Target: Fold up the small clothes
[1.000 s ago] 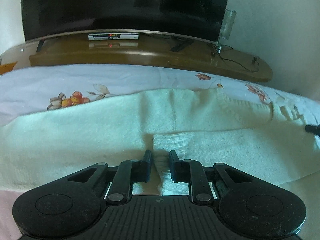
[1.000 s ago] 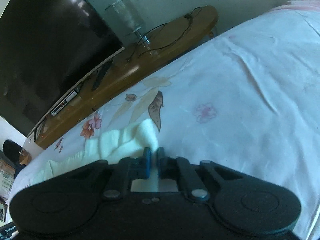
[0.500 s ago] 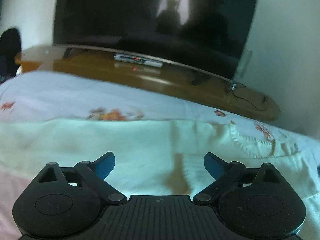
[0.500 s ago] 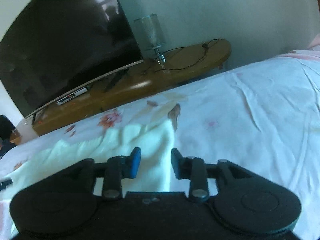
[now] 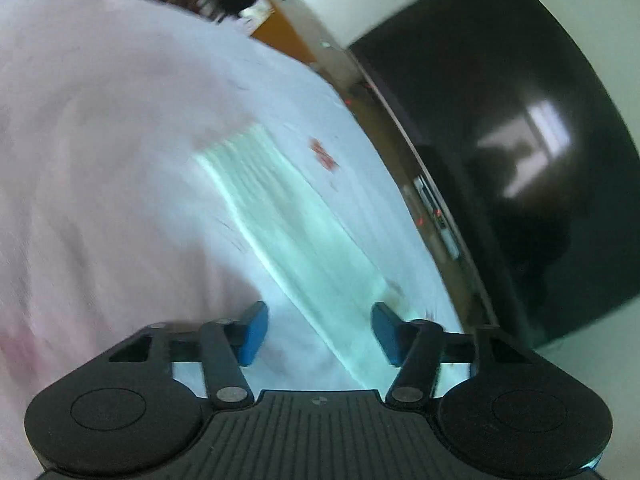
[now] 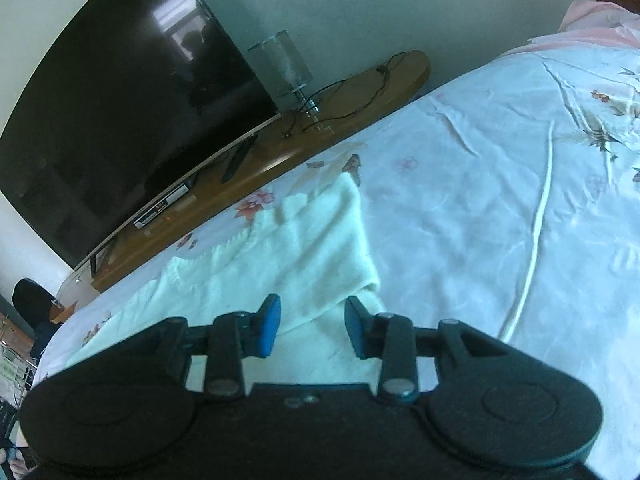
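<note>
A pale cream knitted sweater [image 6: 288, 248] lies flat on the flowered bedsheet [image 6: 480, 220], its folded edge running toward the foot of the bed. My right gripper [image 6: 310, 328] is open and empty, hovering just above the sweater's near right corner. In the blurred left wrist view the sweater [image 5: 304, 240] shows as a pale green-white strip on the bed. My left gripper [image 5: 318, 332] is open and empty above its near end.
A dark curved TV [image 6: 120, 92] stands on a wooden shelf [image 6: 320, 120] past the bed's foot, with a glass lamp [image 6: 286, 64] and cables. A white cord [image 6: 536, 240] lies on the sheet at right. A pink cover [image 5: 100, 160] lies left of the sweater.
Both grippers have let go of the sweater and opened. The left gripper swung sharply and rolled, so its view is tilted and blurred. The right gripper pulled back and rose a little.
</note>
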`<state>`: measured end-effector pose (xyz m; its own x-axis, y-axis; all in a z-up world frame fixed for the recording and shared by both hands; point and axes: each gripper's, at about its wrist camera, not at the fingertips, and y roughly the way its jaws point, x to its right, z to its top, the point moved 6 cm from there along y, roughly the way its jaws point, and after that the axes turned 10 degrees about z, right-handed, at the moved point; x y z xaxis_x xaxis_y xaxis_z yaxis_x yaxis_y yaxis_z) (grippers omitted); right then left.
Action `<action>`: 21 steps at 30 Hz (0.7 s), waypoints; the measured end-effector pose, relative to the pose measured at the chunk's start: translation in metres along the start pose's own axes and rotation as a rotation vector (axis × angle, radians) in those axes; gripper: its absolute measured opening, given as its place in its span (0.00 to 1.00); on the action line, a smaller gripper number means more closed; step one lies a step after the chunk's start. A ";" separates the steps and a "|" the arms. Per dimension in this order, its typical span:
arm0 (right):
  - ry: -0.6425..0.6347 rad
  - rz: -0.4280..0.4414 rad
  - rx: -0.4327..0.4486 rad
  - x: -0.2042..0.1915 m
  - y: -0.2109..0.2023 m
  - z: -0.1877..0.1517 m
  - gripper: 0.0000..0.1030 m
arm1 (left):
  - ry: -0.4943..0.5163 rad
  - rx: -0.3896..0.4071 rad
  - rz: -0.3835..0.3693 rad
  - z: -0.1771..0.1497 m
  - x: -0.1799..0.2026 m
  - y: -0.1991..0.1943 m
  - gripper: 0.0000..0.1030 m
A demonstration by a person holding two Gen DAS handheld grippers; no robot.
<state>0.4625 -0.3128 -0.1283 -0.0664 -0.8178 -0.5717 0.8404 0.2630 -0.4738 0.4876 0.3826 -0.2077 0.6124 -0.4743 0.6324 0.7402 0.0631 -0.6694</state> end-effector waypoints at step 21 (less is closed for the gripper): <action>0.030 -0.038 0.053 -0.045 -0.006 -0.008 0.35 | 0.612 0.079 -0.037 -0.018 0.109 0.015 0.03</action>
<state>0.4560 -0.2737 -0.1054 -0.1144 -0.8110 -0.5737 0.8644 0.2034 -0.4598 0.5608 0.3160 -0.1557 0.3330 -0.8937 0.3008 0.7904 0.0907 -0.6059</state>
